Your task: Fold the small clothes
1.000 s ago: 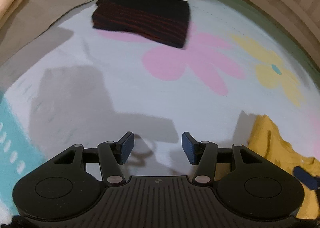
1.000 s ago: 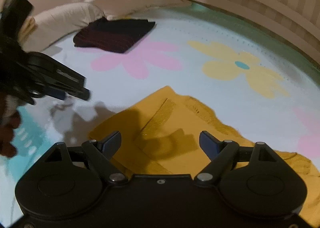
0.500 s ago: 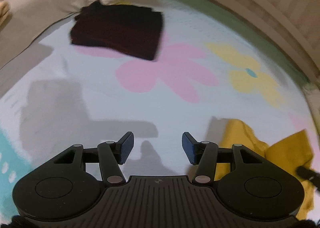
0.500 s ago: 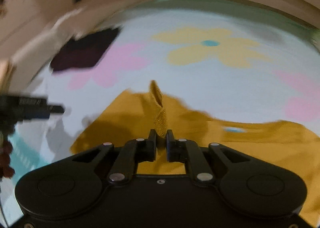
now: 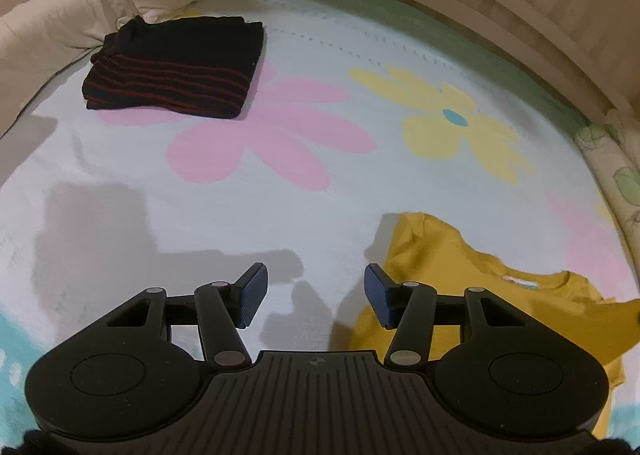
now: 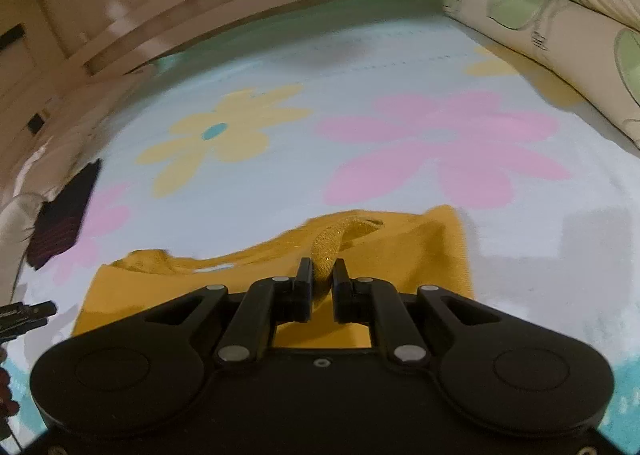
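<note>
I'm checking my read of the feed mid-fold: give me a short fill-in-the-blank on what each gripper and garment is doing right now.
1. The right gripper is shut on a strip of the ____ shirt.
2. The left gripper is open, and between its fingers lies only the ____.
3. The folded dark garment has ____ stripes.
4. That folded garment partly covers a ____ flower printed on the blanket.

Missing words: yellow; blanket; red; pink
</note>
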`<state>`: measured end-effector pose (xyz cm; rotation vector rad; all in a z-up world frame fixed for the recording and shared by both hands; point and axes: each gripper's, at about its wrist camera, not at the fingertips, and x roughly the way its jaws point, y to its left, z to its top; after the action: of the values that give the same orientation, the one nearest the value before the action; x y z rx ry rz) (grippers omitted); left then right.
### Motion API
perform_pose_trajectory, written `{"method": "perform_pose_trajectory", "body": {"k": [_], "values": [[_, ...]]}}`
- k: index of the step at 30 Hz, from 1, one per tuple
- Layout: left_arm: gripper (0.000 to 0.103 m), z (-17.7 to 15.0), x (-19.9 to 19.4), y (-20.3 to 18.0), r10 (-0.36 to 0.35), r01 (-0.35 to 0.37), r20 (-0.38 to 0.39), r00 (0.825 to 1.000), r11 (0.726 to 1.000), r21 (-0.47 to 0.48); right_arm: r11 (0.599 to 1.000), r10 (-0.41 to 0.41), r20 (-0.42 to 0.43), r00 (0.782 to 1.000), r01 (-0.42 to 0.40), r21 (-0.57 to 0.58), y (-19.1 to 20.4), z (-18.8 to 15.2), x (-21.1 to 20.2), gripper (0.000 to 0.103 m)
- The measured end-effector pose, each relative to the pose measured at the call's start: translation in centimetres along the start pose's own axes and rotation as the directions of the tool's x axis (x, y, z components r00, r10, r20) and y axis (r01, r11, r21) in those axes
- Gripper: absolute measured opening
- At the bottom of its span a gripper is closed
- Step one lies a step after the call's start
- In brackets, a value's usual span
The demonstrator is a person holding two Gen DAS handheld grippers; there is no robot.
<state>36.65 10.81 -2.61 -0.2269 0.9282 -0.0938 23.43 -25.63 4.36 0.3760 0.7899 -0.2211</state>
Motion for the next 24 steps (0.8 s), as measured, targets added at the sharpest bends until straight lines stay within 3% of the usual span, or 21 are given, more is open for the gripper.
{"method": "perform_pose_trajectory", "body": {"k": [6, 11, 19, 24], "values": [[0.052, -0.3, 0.2, -0.7, 0.002, -0.002, -0.010, 1.000, 0.999, 0.036, 0.999, 0.037, 0.102, 0.994, -0.034, -0.023, -0.5, 1.7, -1.8, 0.015], [0.052, -0.7, 0.8, -2.0, -0.005, 0.008, -0.033, 0.999, 0.996, 0.094, 0.999, -0.036, 0.006, 0.999, 0.036, 0.025, -2.1, 1.1, 0.9, 0.015], [0.054, -1.0, 2.0, -6.0, -0.032, 0.033, -0.011, 0.999, 0.980, 0.195, 1.000, -0.015, -0.046, 0.999, 0.015, 0.004, -2.1, 0.5, 2.5, 0.015], [0.054, -0.7, 3.6, -8.4, 0.008, -0.012, 0.014, 1.000, 0.944, 0.329, 1.000, 0.004, -0.045, 0.999, -0.005, -0.019, -2.1, 0.0, 2.3, 0.015]]}}
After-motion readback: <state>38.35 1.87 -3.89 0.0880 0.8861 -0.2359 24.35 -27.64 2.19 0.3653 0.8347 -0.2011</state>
